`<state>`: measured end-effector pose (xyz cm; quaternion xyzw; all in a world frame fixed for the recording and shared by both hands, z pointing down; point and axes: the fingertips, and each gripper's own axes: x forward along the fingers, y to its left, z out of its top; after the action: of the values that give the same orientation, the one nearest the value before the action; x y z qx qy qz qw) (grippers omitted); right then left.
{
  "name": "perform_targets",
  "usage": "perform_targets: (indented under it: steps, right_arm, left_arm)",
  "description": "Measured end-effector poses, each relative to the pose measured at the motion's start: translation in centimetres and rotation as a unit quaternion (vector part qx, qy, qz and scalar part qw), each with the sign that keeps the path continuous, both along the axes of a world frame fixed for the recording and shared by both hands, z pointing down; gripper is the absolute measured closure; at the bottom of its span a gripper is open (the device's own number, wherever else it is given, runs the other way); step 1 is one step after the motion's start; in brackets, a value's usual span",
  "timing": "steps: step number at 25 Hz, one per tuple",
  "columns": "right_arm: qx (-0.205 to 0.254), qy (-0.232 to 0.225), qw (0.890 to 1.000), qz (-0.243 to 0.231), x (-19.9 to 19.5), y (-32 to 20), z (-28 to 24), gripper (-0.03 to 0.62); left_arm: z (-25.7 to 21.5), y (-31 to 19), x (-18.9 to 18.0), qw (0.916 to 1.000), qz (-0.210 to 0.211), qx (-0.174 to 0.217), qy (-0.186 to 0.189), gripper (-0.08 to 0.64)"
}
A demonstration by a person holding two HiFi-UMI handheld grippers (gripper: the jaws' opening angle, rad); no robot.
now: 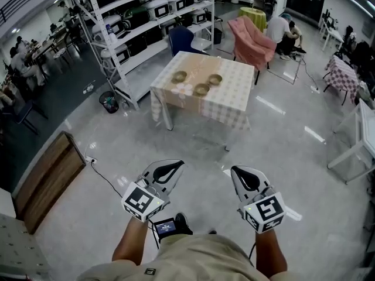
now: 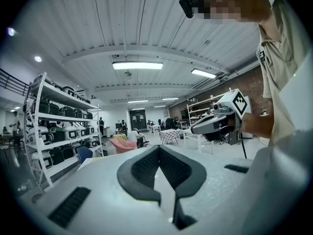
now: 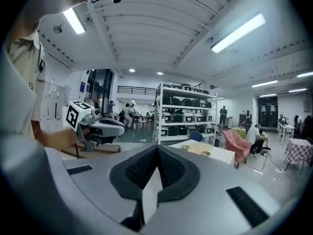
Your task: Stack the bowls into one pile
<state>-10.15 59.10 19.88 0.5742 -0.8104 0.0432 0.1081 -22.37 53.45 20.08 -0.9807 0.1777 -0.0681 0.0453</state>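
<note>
Far across the glossy grey floor (image 1: 281, 127), well ahead of both tongs, stands the counter (image 1: 234, 101), flat-topped and draped in a pale checked cloth that hangs over its edges. On it I see three shallow round bowls, dull golden-brown, lying apart from one another in a loose triangle: the left bowl (image 1: 179, 76), the near bowl (image 1: 201, 89) and the right bowl (image 1: 215, 79). None sits inside another. At this range I cannot tell what they are made of.

The left tongs (image 1: 169, 170) and the right tongs (image 1: 248, 180) hang low in the head view, side by side over bare floor, well apart from the counter and pointing roughly toward it. Each has a smooth grey shell and ribbed black pads (image 2: 142, 169). In each gripper view the pad tips are pressed together with nothing between them, leaving only a narrow wedge-shaped gap behind the tips. In the right gripper view the counter lies to the right of the tips, with two bowls showing on its top.
</note>
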Motion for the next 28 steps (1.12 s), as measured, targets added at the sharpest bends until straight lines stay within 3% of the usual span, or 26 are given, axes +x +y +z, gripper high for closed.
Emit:
perform_targets:
  steps: [18,28]
  right_arm:
    - [0.002,0.007,0.999,0.051,-6.2,-12.9,-0.5,0.589]
    - [-0.015,0.003,0.999,0.049,-4.6,-18.8,0.6,0.589]
  left_arm:
    - [-0.9,-13.5,-5.2,0.9973,0.065,0.003,0.035,0.554]
    - [0.5,-18.8,-3.9,0.9975,0.060,-0.017,0.033,0.554]
